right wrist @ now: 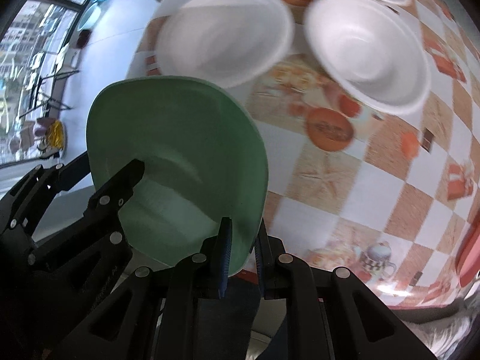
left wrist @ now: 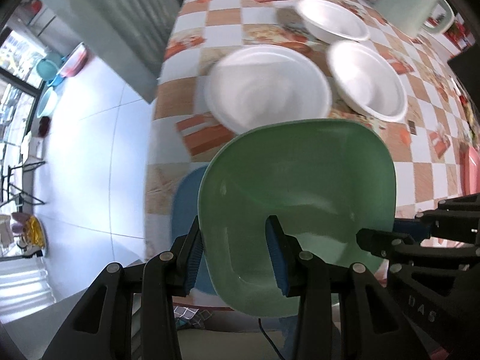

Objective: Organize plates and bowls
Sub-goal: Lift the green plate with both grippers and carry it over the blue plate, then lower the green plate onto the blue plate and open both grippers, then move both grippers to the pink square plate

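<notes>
Got the green plate [left wrist: 297, 192] pinched by opposite rims, left gripper [left wrist: 237, 258] half open around its wide lip, right gripper [right wrist: 241, 258] clamped tight, so it rides level above the table [right wrist: 345, 186], white bowls [left wrist: 267, 90] just ahead.

A home dining area: a desk [left wrist: 228, 24] with checkered food-print cloth, white bowls [left wrist: 367, 79], a tiled floor [left wrist: 90, 138], wash basins [left wrist: 48, 100].

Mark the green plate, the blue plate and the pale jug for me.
green plate [left wrist: 300, 180]: left wrist view, on its inner face.
blue plate [left wrist: 187, 198]: left wrist view, on the exposed rim beneath the green one.
pale jug [left wrist: 402, 3]: left wrist view, on its body.
</notes>
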The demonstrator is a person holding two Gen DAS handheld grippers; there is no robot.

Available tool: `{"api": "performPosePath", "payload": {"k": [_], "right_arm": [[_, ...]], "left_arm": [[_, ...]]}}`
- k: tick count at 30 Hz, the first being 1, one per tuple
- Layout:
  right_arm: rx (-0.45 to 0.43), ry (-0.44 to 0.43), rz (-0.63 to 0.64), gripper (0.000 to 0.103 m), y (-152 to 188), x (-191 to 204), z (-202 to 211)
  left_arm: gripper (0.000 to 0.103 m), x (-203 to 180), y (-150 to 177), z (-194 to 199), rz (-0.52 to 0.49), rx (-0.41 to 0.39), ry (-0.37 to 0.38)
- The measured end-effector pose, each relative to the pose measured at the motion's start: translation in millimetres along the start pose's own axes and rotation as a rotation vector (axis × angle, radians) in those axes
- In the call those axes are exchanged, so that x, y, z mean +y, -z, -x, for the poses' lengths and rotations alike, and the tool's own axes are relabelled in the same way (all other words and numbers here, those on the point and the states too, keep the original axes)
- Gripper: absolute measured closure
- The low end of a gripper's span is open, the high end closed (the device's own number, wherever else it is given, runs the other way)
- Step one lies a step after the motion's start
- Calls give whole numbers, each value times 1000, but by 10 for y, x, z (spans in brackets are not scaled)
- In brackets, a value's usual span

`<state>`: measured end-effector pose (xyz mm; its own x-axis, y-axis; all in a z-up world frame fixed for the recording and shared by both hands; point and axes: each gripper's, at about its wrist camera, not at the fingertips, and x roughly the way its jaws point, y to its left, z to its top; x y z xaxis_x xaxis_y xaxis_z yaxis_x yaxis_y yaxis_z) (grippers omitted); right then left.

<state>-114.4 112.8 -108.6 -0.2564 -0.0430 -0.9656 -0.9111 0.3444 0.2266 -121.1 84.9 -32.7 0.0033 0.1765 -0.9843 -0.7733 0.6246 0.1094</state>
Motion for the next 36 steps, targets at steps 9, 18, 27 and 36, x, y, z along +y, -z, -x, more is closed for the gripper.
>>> {"api": "performPosePath", "payload": {"k": [9, 18, 27, 36], "right_arm": [[56, -32, 54, 86, -10, 259, -263], [132, -50, 21, 86, -119, 180, -518], [94, -44, -16, 46, -211, -89, -421], [20, -11, -134, 13, -150, -781, -143]], "left_arm": [[59, 371, 32, -79, 44, 20, -40], [59, 434, 110, -344, 45, 74, -30], [26, 479, 124, -327, 72, 21, -67], [16, 463, 55, -285, 112, 49, -4]]}}
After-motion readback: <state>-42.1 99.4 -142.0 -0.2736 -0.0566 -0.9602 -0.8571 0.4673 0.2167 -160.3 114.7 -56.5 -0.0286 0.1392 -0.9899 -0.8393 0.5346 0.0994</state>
